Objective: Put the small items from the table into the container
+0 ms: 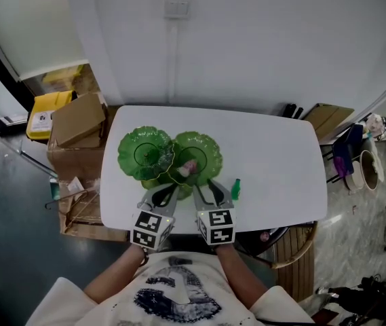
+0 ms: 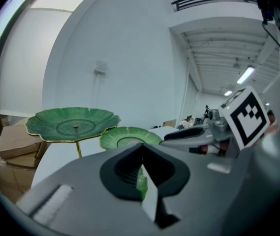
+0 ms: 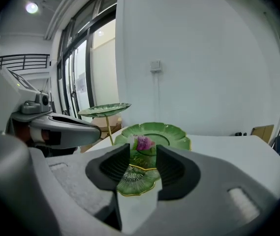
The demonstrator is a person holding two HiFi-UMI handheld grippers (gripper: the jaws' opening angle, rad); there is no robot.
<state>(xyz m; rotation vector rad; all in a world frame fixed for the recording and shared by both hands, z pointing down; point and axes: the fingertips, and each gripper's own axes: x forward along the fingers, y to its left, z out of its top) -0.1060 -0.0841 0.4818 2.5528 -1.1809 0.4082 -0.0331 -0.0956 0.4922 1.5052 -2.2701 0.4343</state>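
On the white table [image 1: 274,161], toward its near edge: green leaf-tiered container [image 1: 172,156], with tall dish [image 1: 142,153] at left, lower dish [image 1: 209,151] at right and low leaf [image 3: 132,181] nearest. Already lying in the lower dish: one pink item [image 1: 190,168]. Left outside, on the bare table just right of the right tool [image 1: 209,190]: one small green item [image 1: 235,188]. No other loose pieces spotted. Right tool with jaws apart, gripping nothing, aimed over the low leaf toward the pink item. Closed tight beside the container: left tool [image 1: 166,194], with a green sliver at its tips, possibly the leaf's rim, too blurred to settle. Judged partway done: green item yet to be fetched and dropped in.
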